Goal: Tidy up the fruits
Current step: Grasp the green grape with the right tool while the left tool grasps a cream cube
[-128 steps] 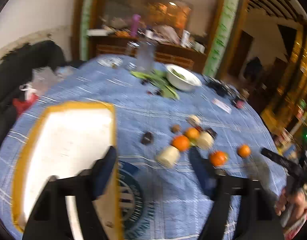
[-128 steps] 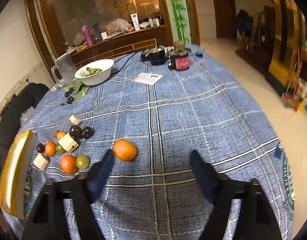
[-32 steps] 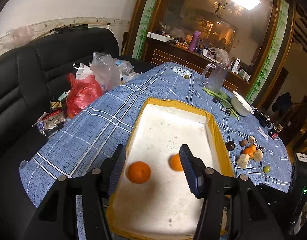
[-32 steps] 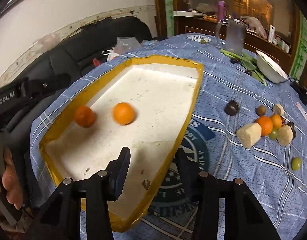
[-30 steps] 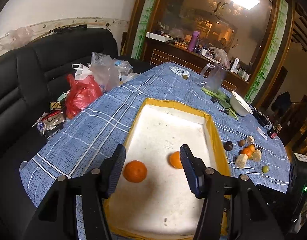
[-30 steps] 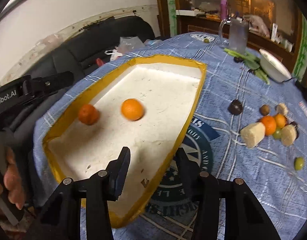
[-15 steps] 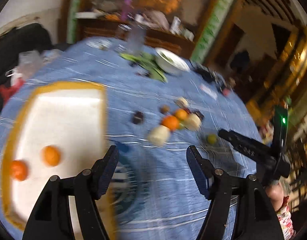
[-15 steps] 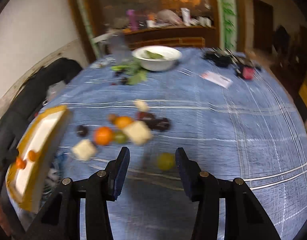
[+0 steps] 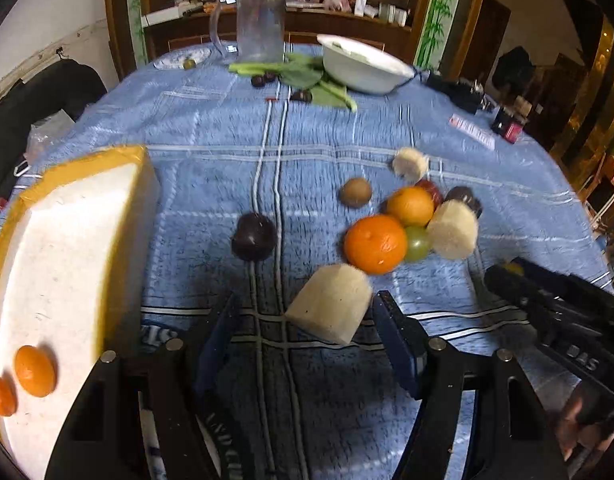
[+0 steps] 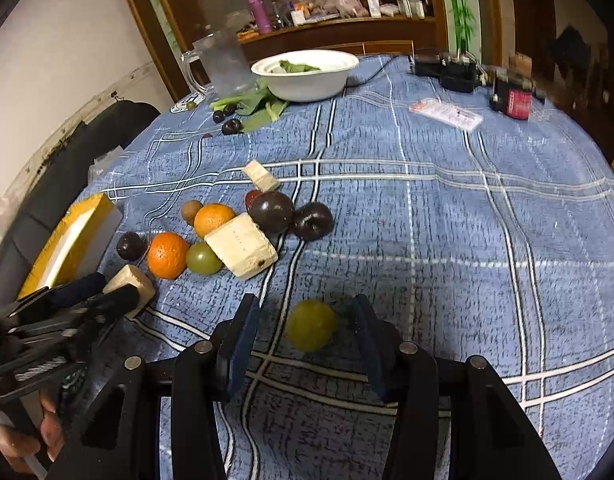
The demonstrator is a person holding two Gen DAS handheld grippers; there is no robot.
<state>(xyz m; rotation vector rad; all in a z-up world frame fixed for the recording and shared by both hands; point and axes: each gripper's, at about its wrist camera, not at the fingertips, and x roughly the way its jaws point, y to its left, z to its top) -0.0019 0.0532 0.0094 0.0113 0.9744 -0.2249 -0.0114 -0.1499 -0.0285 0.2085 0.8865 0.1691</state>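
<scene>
- I am looking at the white tray [image 9: 59,248] with the yellow rim on the far left. Two small oranges [image 9: 35,370] are lying in its near corner.
- I am holding my left gripper [image 9: 307,344] over the blue cloth [image 9: 211,152], just right of the tray. Its jaws are closing a little, but they are standing apart with nothing in them yet.
- The pale cut chunk [image 9: 331,308] is sitting between those jaws, nearer the right one, and not pressed. I am guessing it is light and a bit crumbly, with flat sides that are good to pinch. I am thinking a soft squeeze on two flat sides is best.
- Behind it, the big orange [image 9: 375,244] is touching a green grape [image 9: 417,238] and another pale chunk [image 9: 453,230]. The orange looks firm, round and likely to roll. A dark plum [image 9: 253,236] is sitting alone to the left of the pile.
- On the right, I am holding my right gripper [image 10: 305,338] partly open around the yellow-green fruit [image 10: 311,325]. The pads are not touching it.
- That fruit looks small, smooth and slippery. I am thinking it could squirt out or bruise, so I am wanting to grip it across its widest middle, gently.
</scene>
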